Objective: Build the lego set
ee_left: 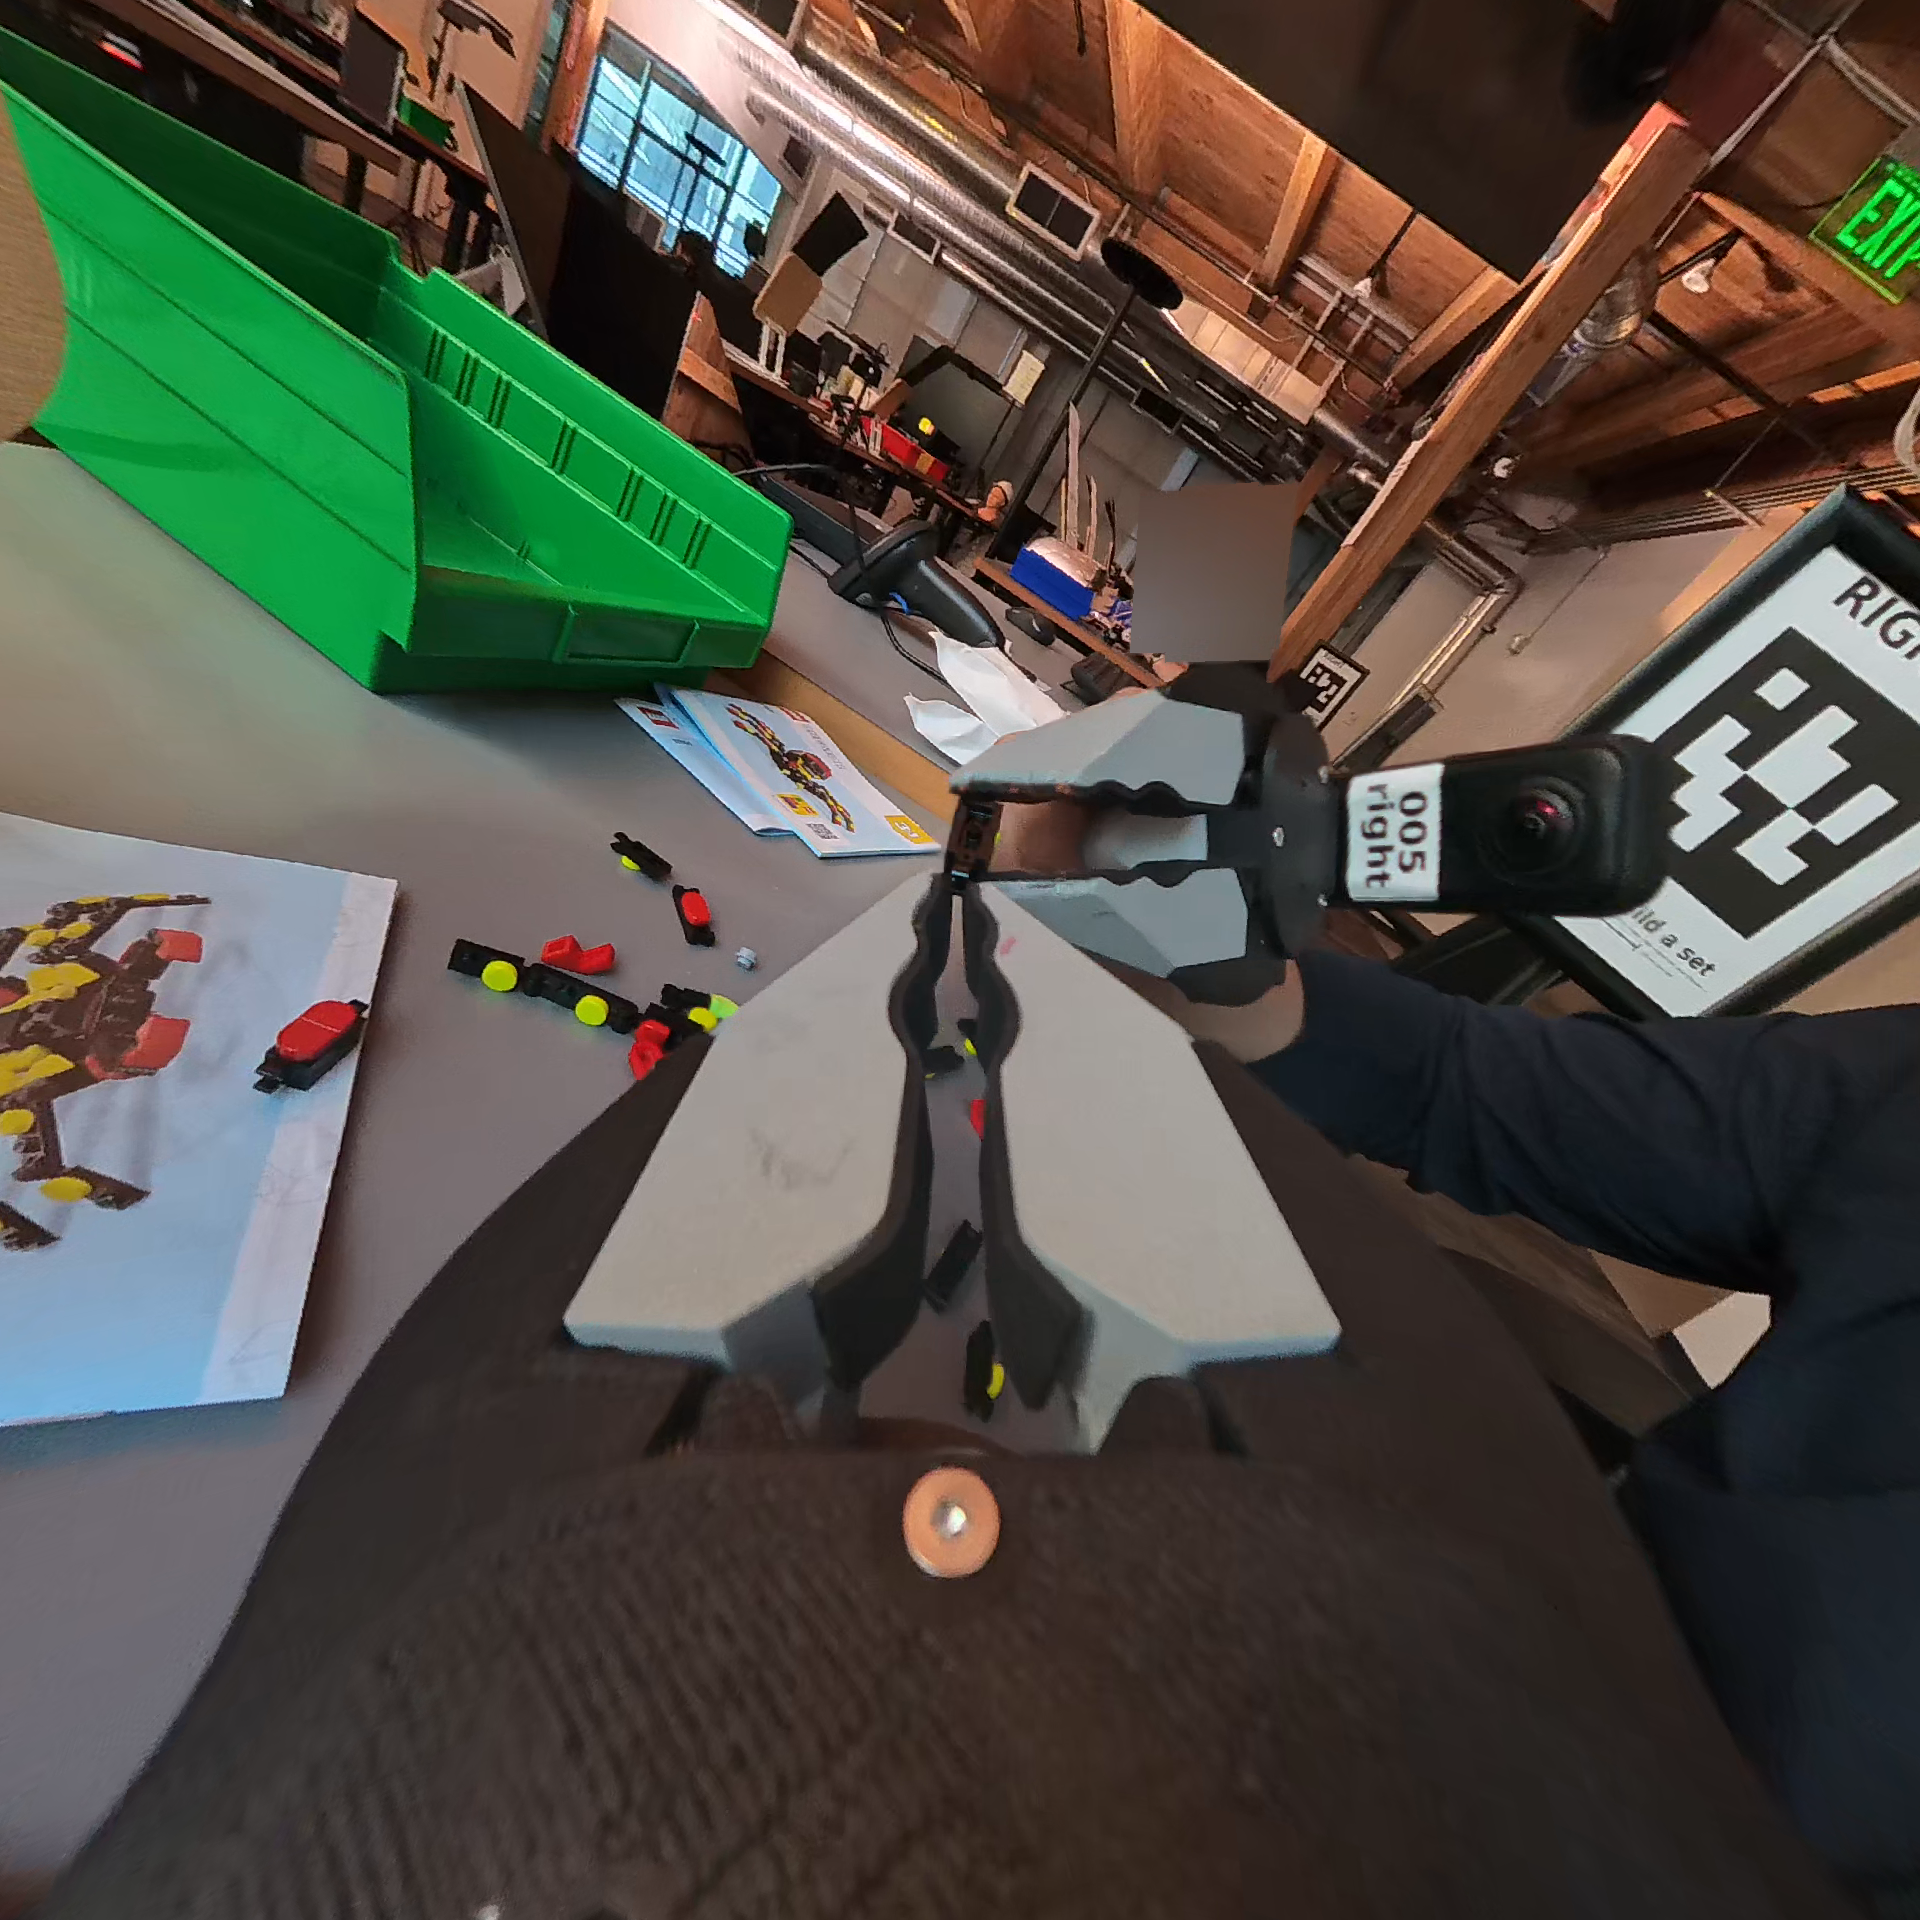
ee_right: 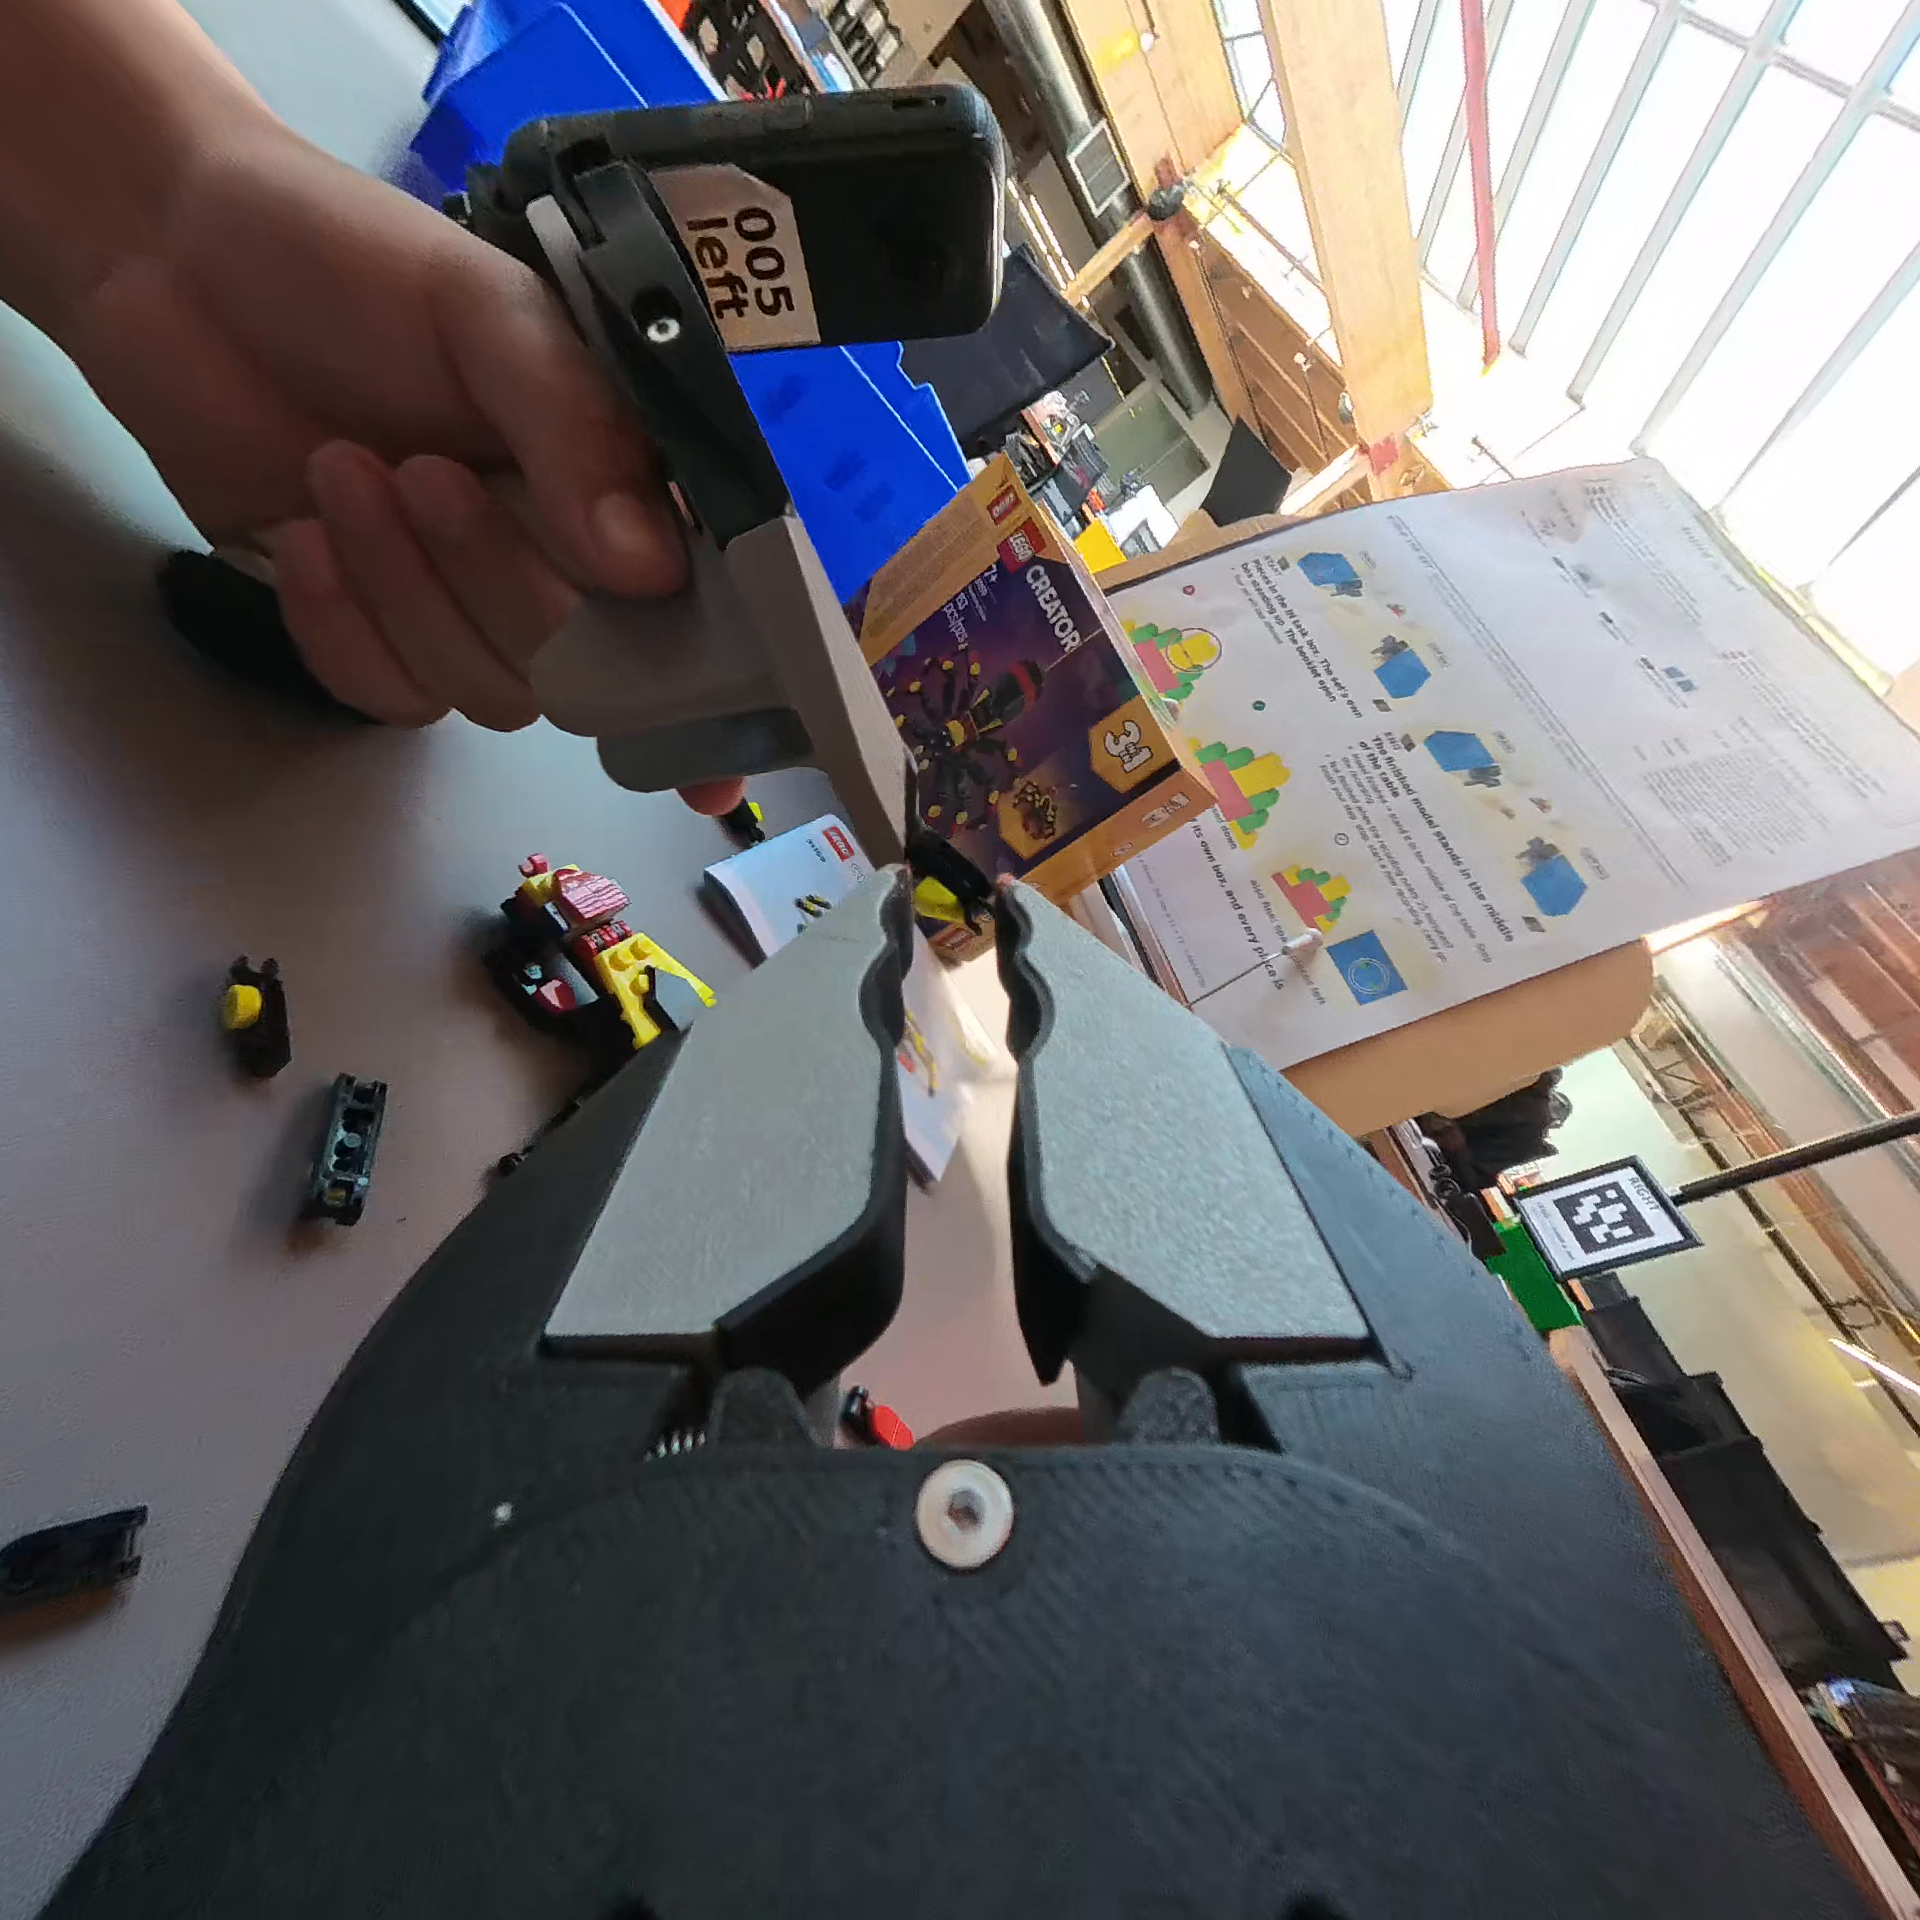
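- The left wrist view looks along its own hand-held gripper (ee_left: 951, 883) toward 12 o'clock, close above the grey worktop (ee_left: 312, 748).
- The right wrist view, tilted, faces the opposite way.
- Both views share the meeting fingertips and the scattered bricks (ee_left: 582, 987).

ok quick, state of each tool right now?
Left tool: closed, tips at one end of the black-and-yellow piece; whether it grips it cannot be told.
Right tool: closed on that piece, held between its tips.
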A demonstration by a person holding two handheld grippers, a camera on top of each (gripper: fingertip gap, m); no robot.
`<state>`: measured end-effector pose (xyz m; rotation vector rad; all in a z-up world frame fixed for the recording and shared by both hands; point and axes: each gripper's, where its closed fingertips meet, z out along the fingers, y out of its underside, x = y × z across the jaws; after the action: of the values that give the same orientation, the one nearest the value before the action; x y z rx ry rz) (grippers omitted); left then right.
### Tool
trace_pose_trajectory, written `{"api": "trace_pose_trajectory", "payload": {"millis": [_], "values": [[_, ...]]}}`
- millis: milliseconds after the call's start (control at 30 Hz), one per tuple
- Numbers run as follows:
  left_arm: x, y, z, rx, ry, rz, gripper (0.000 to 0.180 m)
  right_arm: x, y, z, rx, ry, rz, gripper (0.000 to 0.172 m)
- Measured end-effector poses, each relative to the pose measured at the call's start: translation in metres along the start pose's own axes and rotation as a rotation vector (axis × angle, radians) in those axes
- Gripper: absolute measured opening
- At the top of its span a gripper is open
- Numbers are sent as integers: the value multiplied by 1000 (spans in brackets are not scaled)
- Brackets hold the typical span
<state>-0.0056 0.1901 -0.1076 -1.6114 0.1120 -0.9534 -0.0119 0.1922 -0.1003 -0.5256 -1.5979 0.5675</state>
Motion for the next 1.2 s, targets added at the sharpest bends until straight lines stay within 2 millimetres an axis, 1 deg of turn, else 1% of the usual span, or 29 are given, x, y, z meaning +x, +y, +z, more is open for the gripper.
{"api": "trace_pose_trajectory", "payload": {"millis": [100,200,300,367,433,500,633,700,733,800,867,967,1033,1133,1200], "values": [[1,-1,0,-8,-15,59,0,1,-1,-1,0,-4,14,14],[-2,3,0,-50,-62,159,0,-2,2,1,-4,-30,41,13],[-3,5,0,-89,-116,304,0,-3,5,2,9,-70,132,13],[-8,4,-3,-111,-169,384,0,4,7,1,11,-62,199,13],[-17,-2,-8,-119,-247,473,7,9,11,0,8,-68,264,12],[-22,-6,-11,-128,-319,597,15,7,16,1,-14,-110,350,12],[-18,4,-4,-197,-383,847,24,-2,17,4,-20,-183,458,13],[-17,7,-3,-212,-418,947,23,-10,15,5,-25,-230,471,12],[-16,6,-3,-210,-430,998,20,-13,16,5,-35,-247,469,13],[-14,10,-3,-241,-424,1073,8,-16,16,6,-43,-255,462,13],[-15,14,-2,-270,-429,1115,4,-17,17,6,-46,-268,476,13],[-18,16,-2,-285,-443,1106,10,-19,14,5,-30,-293,504,13],[-16,17,-2,-289,-424,1104,4,-20,14,4,-31,-298,491,13],[-15,19,-2,-315,-404,1107,4,-22,12,3,-20,-314,474,13],[-15,21,-2,-327,-390,1089,4,-24,13,1,-19,-315,408,13]]}}
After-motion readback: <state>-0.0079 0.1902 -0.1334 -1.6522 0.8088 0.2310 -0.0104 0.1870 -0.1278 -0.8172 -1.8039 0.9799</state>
